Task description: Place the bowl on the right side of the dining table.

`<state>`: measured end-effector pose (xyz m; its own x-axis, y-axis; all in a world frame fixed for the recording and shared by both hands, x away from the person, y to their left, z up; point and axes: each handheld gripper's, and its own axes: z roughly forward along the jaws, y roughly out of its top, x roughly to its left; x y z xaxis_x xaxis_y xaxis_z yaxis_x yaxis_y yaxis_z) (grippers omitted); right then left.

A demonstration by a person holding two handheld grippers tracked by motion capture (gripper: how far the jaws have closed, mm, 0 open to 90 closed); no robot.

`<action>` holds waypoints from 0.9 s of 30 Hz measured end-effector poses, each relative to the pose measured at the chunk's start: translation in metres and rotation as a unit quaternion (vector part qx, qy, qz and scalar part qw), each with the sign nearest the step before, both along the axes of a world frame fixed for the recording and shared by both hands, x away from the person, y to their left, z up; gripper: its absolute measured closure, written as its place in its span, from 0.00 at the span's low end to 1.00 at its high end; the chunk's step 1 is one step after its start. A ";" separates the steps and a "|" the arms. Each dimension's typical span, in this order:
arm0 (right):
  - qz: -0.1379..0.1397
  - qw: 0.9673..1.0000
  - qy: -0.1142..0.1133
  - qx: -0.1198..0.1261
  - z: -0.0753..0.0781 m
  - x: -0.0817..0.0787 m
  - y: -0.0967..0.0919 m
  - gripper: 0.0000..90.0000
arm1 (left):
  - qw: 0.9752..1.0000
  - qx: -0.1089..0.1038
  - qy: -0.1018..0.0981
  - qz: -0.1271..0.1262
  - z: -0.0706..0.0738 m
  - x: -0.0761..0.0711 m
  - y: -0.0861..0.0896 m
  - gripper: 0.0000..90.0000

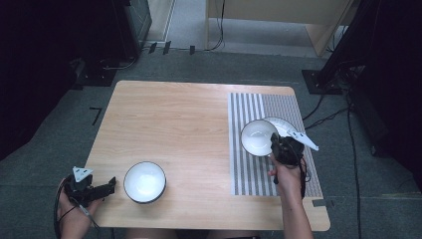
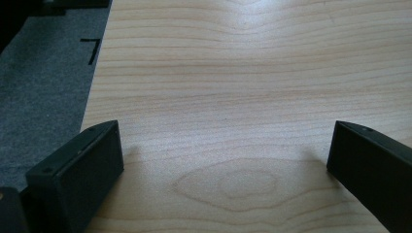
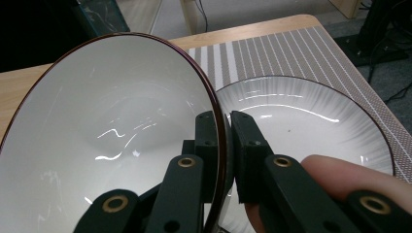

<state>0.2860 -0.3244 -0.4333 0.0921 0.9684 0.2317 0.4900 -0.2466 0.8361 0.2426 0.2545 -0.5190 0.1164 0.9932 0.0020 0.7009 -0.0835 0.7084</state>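
A white bowl with a dark rim (image 1: 257, 136) hangs tilted above the striped placemat (image 1: 249, 172); my right gripper (image 1: 275, 143) is shut on its rim. In the right gripper view the two jaws pinch the bowl (image 3: 111, 141) at its rim, one inside and one outside. Just behind it a white plate (image 1: 283, 125) lies on the mat, its ribbed face (image 3: 311, 116) plain to see. A second white bowl (image 1: 145, 181) stands upright near the table's front left. My left gripper (image 1: 110, 185) rests open at the table's left front edge, its fingers (image 2: 80, 170) wide apart over bare wood.
The wooden table (image 1: 174, 124) stands on grey carpet, with dark stands and cables at the right and left. A black mark (image 2: 91, 48) is on the floor beside the table's left edge.
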 end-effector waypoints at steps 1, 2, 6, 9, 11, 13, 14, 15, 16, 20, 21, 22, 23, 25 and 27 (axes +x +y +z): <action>0.000 1.000 0.000 0.000 0.000 0.000 0.000 0.94 | 1.000 0.000 0.000 0.000 0.000 0.000 0.000 0.00; -0.004 1.000 0.001 0.002 -0.001 0.001 -0.003 0.94 | 1.000 0.000 0.000 0.000 0.000 0.000 0.000 0.00; -0.013 1.000 0.004 0.004 -0.004 0.003 -0.008 0.94 | 1.000 0.000 0.000 0.000 0.000 0.000 0.000 0.00; -0.018 1.000 0.005 0.003 -0.006 0.004 -0.011 0.94 | 1.000 0.000 0.000 0.000 0.000 0.000 0.000 0.00; -0.022 1.000 0.007 0.003 -0.008 0.005 -0.013 0.94 | 1.000 0.000 0.000 0.000 0.000 0.000 0.000 0.00; -0.024 1.000 0.008 0.004 -0.009 0.006 -0.014 0.94 | 1.000 0.000 0.000 0.000 0.000 0.000 0.000 0.00; -0.028 1.000 0.010 0.005 -0.010 0.007 -0.016 0.94 | 1.000 0.000 0.000 0.000 0.000 0.000 0.000 0.00; -0.028 1.000 0.010 0.005 -0.011 0.007 -0.017 0.94 | 1.000 0.000 0.000 0.000 0.000 0.000 0.000 0.00; -0.031 0.999 0.011 0.006 -0.012 0.008 -0.019 0.94 | 1.000 0.000 0.000 0.000 0.000 0.000 0.000 0.00; -0.040 0.999 0.014 0.007 -0.016 0.010 -0.024 0.94 | 1.000 0.000 0.000 0.000 0.000 0.000 0.000 0.00; -0.042 0.999 0.015 0.008 -0.017 0.010 -0.025 0.94 | 1.000 0.000 0.000 0.000 0.000 0.000 0.000 0.00; -0.046 0.999 0.017 0.010 -0.018 0.011 -0.027 0.94 | 1.000 0.000 0.000 0.000 0.000 0.000 0.000 0.00; -0.048 0.999 0.018 0.011 -0.019 0.011 -0.028 0.94 | 1.000 0.000 0.000 0.000 0.000 0.000 0.000 0.00; -0.051 0.998 0.020 0.012 -0.022 0.013 -0.031 0.94 | 1.000 0.000 0.000 0.000 0.000 0.000 0.000 0.00; -0.057 0.998 0.024 0.012 -0.024 0.014 -0.034 0.94 | 1.000 0.000 0.000 0.000 0.000 0.000 0.000 0.00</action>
